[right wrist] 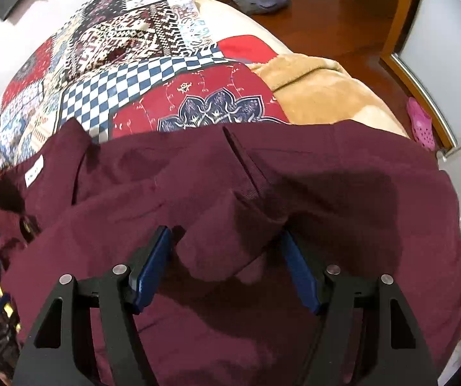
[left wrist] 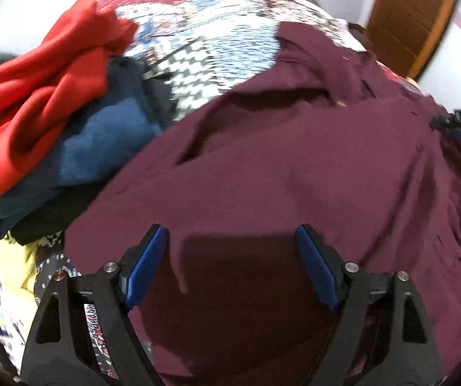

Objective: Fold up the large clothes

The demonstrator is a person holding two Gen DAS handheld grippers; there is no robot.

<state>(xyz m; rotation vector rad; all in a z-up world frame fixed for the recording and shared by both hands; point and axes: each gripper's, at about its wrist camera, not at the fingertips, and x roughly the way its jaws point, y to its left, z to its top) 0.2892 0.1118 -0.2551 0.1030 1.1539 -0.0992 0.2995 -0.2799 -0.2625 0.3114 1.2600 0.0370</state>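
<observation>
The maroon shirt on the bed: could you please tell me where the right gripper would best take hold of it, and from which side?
Probably the raised fold of the maroon shirt, the ridge just ahead of the open right gripper. It stands proud of the flat cloth around it, so coming down from above, one finger on each side, should pinch it cleanly. The flat panels give the pads little to catch.

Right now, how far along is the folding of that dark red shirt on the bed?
Early on. Done: the maroon shirt is laid out on the patterned bedspread, apart from the pile of red and blue clothes. In hand: nothing; the left gripper and right gripper both hang open over the cloth. Left: the shirt still looks rumpled, with no neat fold visible, and the pile waits.
</observation>
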